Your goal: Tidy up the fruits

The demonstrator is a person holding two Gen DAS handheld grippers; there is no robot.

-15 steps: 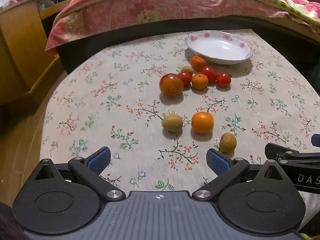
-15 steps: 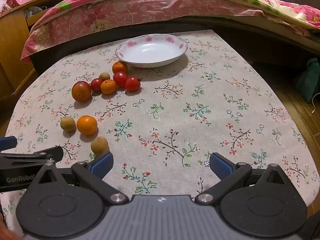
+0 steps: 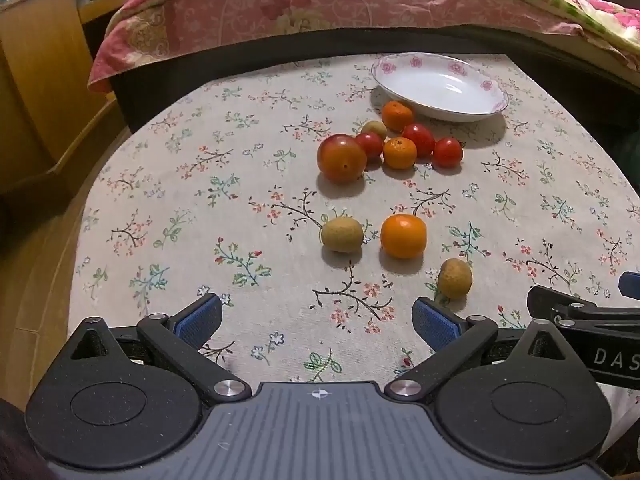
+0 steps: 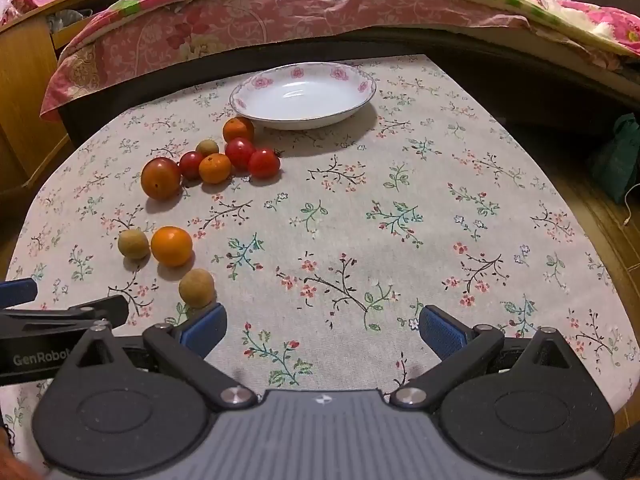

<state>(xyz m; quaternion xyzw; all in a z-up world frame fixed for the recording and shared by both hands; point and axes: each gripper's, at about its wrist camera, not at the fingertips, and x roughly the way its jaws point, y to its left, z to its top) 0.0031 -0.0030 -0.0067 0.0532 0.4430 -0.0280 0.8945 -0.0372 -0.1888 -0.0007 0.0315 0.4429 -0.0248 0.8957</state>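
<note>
A white plate with pink flowers [image 3: 440, 84] [image 4: 304, 96] stands at the far side of the floral tablecloth [image 3: 240, 200]. In front of it lies a cluster of fruit: a large red-orange tomato [image 3: 341, 158] [image 4: 160, 178], several cherry tomatoes [image 3: 447, 152] and small oranges [image 3: 399, 153]. Nearer lie a brown fruit [image 3: 342, 234] [image 4: 133, 243], an orange [image 3: 403, 236] [image 4: 171, 246] and another brown fruit [image 3: 455, 278] [image 4: 196, 288]. My left gripper [image 3: 318, 320] is open and holds nothing. My right gripper [image 4: 322, 326] is open too, its left finger just before the nearest brown fruit.
A bed with a pink floral quilt [image 3: 320, 12] runs behind the table. A wooden cabinet [image 3: 36, 92] stands at the left. A dark green bag [image 4: 616, 156] sits on the floor at the right. The table's right half [image 4: 440, 220] carries no fruit.
Both grippers have edged slightly forward toward the fruit; nothing on the table has moved.
</note>
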